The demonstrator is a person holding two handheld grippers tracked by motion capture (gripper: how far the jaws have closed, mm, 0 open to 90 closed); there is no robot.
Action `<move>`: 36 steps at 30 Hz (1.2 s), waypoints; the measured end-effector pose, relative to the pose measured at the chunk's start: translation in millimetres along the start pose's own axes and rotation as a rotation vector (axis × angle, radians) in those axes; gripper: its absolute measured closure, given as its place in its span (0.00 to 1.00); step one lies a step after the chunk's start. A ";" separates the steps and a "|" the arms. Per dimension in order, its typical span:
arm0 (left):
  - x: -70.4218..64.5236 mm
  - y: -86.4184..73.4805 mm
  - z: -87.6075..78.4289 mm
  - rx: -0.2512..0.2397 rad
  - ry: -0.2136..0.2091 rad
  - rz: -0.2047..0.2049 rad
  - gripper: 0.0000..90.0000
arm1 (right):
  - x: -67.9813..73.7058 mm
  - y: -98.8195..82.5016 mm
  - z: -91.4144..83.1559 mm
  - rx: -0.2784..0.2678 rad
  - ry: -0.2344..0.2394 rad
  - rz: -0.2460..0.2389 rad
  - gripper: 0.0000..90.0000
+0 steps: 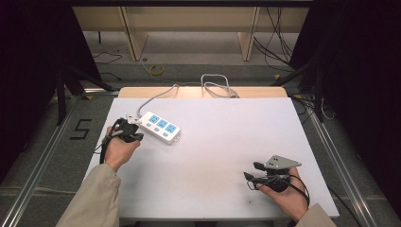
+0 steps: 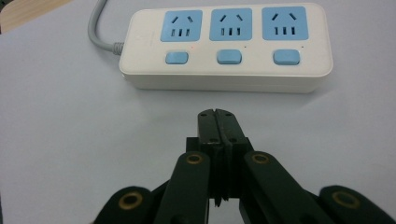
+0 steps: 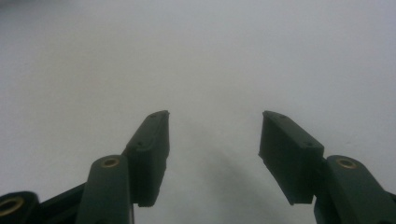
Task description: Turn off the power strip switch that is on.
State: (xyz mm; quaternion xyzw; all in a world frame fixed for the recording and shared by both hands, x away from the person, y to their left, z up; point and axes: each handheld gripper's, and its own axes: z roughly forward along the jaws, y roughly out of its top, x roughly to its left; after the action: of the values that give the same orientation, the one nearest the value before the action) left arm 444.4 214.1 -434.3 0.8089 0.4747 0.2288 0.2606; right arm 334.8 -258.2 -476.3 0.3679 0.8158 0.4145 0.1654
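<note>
A white power strip with three blue sockets is seen lying flat near the far left of the bench, its grey cable trailing off the far edge. The left claw is held just short of the strip's long side, pressed fully together on nothing. The right claw is held wide apart over bare bench, well away at the near right.
</note>
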 end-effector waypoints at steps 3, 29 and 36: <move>1.0 1.2 1.0 0.001 -0.003 0.000 1.00 | 0.2 -0.1 -0.6 -0.002 0.000 0.000 0.48; 8.4 9.0 17.2 0.018 0.009 0.004 1.00 | 0.0 0.1 0.0 -0.002 0.004 -0.002 0.48; 8.2 15.4 19.9 0.026 0.007 0.015 1.00 | -0.2 -0.1 0.0 -0.002 0.004 -0.002 0.48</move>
State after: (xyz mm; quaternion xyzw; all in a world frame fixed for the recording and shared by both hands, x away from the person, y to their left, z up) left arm 470.3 210.9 -438.6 0.8149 0.4724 0.2275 0.2468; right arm 334.9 -258.4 -476.4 0.3659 0.8160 0.4161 0.1645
